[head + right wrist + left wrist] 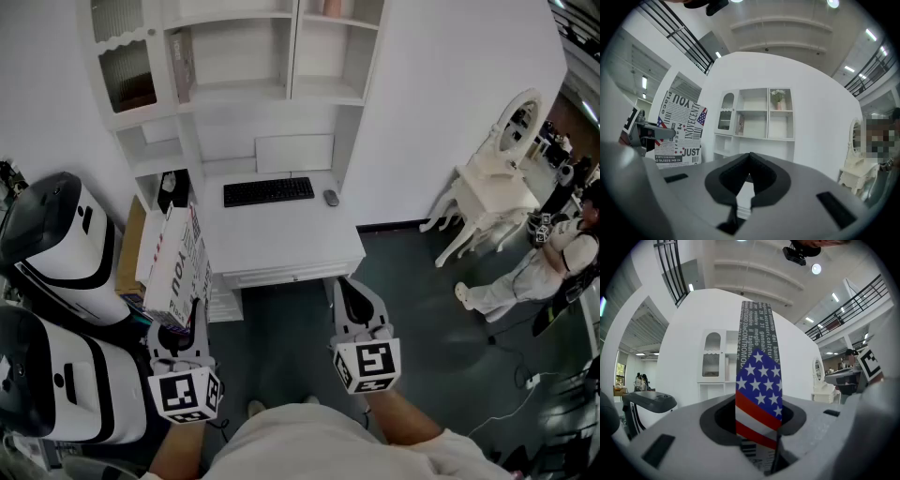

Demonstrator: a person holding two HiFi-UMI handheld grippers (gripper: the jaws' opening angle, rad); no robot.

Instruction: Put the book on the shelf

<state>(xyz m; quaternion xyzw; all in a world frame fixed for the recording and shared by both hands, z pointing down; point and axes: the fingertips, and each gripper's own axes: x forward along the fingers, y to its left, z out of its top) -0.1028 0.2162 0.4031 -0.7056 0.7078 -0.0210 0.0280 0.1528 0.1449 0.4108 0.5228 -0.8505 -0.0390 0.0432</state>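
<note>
At the left, the left gripper (180,330) has its jaws spread fairly wide but pressed onto the book (175,264), pinching its two covers near the bottom end. In the left gripper view the flag-printed spine faces the camera and rises straight up out of the jaws. Most of the book therefore stands above the grip, leaning a little. In the head view it is held in the air off the front left corner of the desk (281,242), not yet near the shelf (234,89) of the hutch above.

The book looks thick, stiff and fairly weighty, with glossy covers that could slip. Such a low hold makes it top-heavy, so I judge that it needs a firm squeeze and an upright carry.

Near the desk's back edge lie a keyboard (268,191) and a mouse (330,197). To the right, the right gripper (351,292) holds nothing, its jaws closed together at the tips.
</note>
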